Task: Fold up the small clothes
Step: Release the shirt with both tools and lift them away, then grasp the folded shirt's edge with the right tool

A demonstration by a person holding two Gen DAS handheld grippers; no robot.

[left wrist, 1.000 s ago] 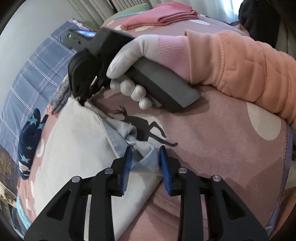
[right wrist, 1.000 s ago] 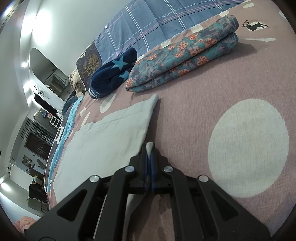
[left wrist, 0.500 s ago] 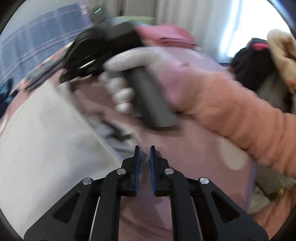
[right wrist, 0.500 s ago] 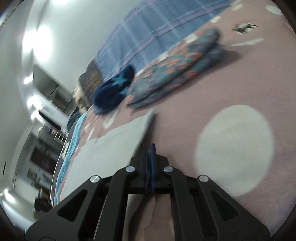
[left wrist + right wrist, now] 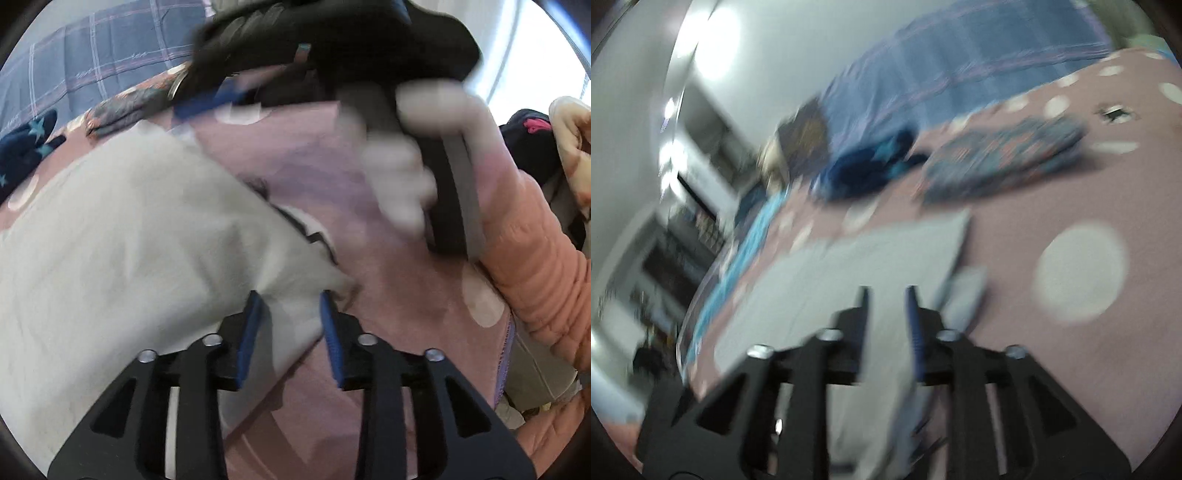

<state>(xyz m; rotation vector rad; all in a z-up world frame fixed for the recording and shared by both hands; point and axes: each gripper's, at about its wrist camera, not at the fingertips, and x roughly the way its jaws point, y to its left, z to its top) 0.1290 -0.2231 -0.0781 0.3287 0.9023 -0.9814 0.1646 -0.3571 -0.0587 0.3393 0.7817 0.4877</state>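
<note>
Both grippers, left (image 5: 290, 295) and right (image 5: 886, 290), have just been opening, pale cloth (image 5: 122, 236) lying loose between their jaws.

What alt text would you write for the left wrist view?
A pale grey garment lies flat on a pink spotted bedspread, its corner between the open left claw. Above, blurred, a gloved hand holds the right claw.
</note>
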